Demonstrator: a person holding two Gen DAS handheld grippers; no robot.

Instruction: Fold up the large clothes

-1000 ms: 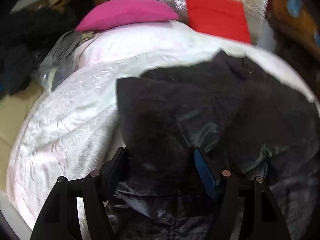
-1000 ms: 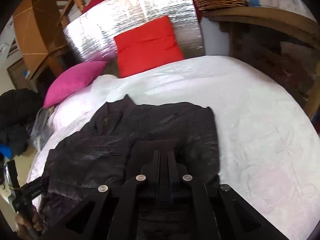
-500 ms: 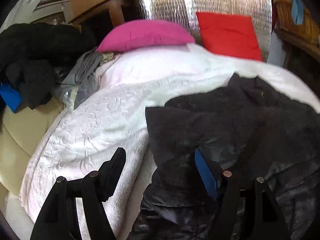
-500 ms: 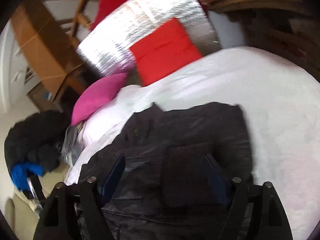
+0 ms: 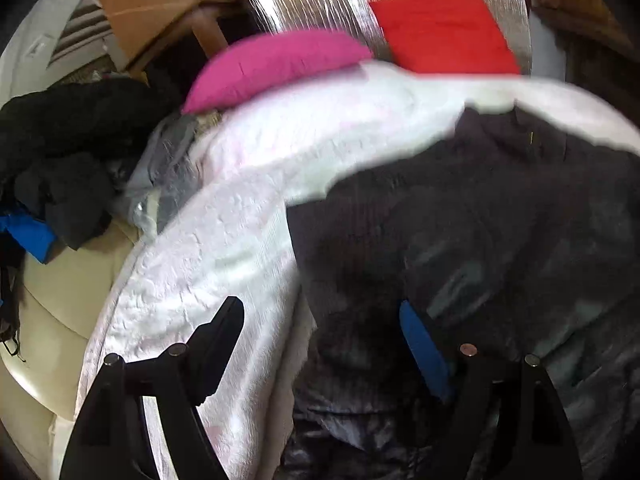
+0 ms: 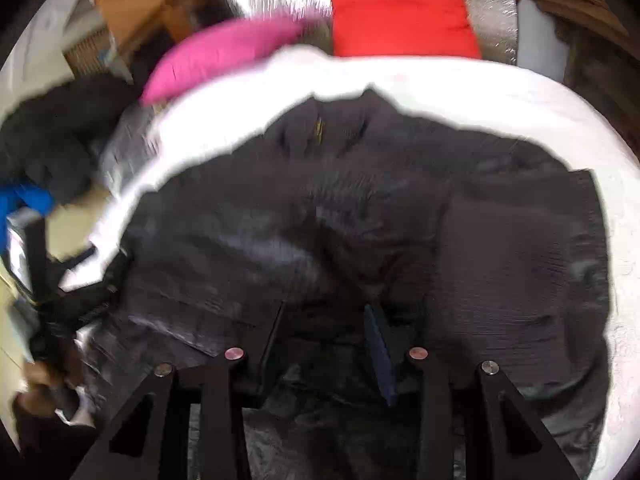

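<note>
The black jacket (image 6: 360,220) lies spread on the white bedspread (image 5: 208,264), reaching its left edge. The left gripper (image 5: 320,332) gapes wide over that edge; the right gripper (image 6: 326,332) stands open above the jacket's hem. Motion blur smears the collar.

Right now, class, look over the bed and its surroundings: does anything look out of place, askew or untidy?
Yes. A heap of dark clothes with a blue piece is piled loosely beside the bed, and a grey garment is wedged at its edge. The black jacket lies rumpled, hanging over the near edge. Both views are blurred.
</note>
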